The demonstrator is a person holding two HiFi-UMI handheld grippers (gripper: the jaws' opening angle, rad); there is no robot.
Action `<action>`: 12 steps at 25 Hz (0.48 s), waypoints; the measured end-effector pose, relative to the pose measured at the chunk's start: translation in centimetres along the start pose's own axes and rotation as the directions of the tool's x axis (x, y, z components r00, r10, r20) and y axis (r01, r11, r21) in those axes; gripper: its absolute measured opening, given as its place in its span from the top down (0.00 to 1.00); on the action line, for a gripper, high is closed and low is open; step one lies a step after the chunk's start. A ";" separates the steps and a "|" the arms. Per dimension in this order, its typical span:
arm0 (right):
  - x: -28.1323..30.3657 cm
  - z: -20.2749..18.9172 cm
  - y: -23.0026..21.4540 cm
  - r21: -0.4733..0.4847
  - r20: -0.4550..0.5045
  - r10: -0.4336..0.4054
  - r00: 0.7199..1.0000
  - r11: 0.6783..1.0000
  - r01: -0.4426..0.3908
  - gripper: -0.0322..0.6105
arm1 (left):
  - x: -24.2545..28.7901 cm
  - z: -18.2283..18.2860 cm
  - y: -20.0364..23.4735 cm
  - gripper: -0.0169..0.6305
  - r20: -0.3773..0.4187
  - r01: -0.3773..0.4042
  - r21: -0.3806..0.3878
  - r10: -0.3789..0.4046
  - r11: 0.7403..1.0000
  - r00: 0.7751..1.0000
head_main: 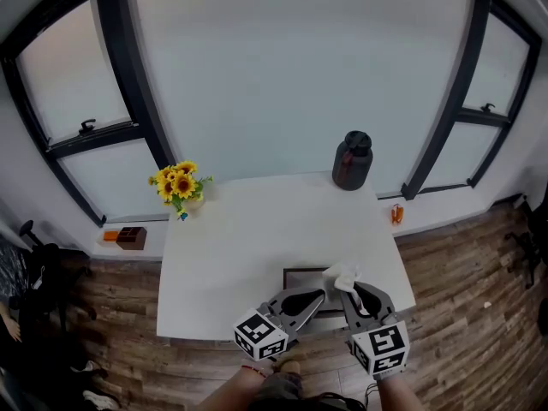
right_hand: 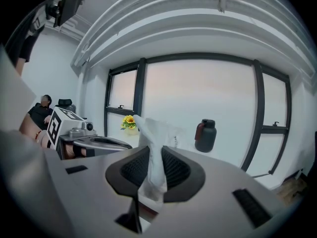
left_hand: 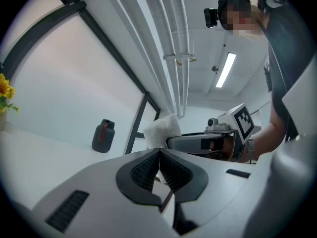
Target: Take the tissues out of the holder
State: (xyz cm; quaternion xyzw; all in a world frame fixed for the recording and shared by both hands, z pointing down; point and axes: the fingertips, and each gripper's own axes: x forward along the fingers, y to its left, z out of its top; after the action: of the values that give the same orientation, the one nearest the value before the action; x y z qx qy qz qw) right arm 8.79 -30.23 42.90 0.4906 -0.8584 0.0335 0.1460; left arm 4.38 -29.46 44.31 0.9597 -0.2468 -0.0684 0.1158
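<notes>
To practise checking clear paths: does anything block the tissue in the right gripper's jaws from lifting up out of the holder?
Nothing visible does. Open air lies above the tissue; the left gripper sits beside it, not over it.

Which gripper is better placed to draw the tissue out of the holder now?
Right. The right gripper has its jaws shut on the tissue, which rises above the holder. The left gripper has its jaws together on nothing, so it would have to open and grasp first.
</notes>
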 end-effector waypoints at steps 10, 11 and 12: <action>0.2 -0.2 -0.4 -0.006 0.006 -0.002 1.000 1.000 0.002 0.84 | 0.6 -0.2 0.2 0.96 -0.005 -0.002 0.004 0.002 1.000 1.000; 0.3 -0.2 -0.4 -0.005 0.007 0.000 1.000 1.000 0.000 0.84 | 0.6 -0.2 0.2 0.96 -0.007 -0.001 0.005 0.001 1.000 1.000; 0.3 -0.2 -0.4 -0.003 0.008 0.000 1.000 1.000 0.000 0.84 | 0.7 -0.3 0.1 0.96 -0.010 0.001 0.006 -0.001 1.000 1.000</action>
State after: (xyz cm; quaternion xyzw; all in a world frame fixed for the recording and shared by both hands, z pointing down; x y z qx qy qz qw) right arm 9.03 -30.68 43.17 0.4904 -0.8591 0.0303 0.1435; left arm 4.98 -29.86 44.59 0.9605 -0.2460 -0.0628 0.1141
